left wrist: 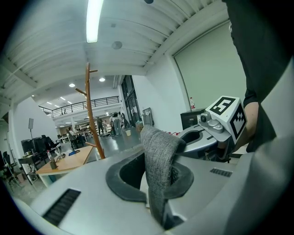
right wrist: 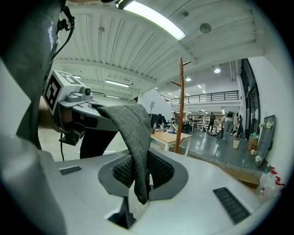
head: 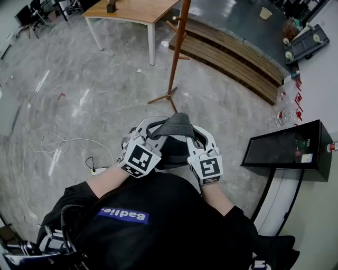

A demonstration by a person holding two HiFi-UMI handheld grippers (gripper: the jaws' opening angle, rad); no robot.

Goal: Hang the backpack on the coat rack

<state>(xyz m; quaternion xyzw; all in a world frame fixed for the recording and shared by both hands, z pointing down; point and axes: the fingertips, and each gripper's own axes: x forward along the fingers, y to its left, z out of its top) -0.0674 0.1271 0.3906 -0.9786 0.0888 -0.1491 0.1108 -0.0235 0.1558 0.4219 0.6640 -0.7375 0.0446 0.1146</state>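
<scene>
A dark backpack [head: 170, 154] hangs in front of the person, held by its grey top strap [head: 177, 124]. My left gripper [head: 151, 130] is shut on the strap's left end and my right gripper [head: 197, 135] on its right end. In the left gripper view the grey strap [left wrist: 158, 153] rises from between the jaws of the left gripper [left wrist: 157, 197], and the right gripper's marker cube [left wrist: 226, 115] shows beside it. The right gripper view has the strap [right wrist: 132, 135] pinched in the right gripper [right wrist: 141, 186]. The wooden coat rack [head: 176, 50] stands ahead on the floor, apart from the backpack.
A wooden table [head: 132, 10] stands left of the rack, a slatted wooden platform [head: 227, 55] right of it. A black cabinet [head: 288, 145] is at the right, and a white cable [head: 58, 142] lies on the floor at the left. Far-off people [right wrist: 227, 124] stand in the hall.
</scene>
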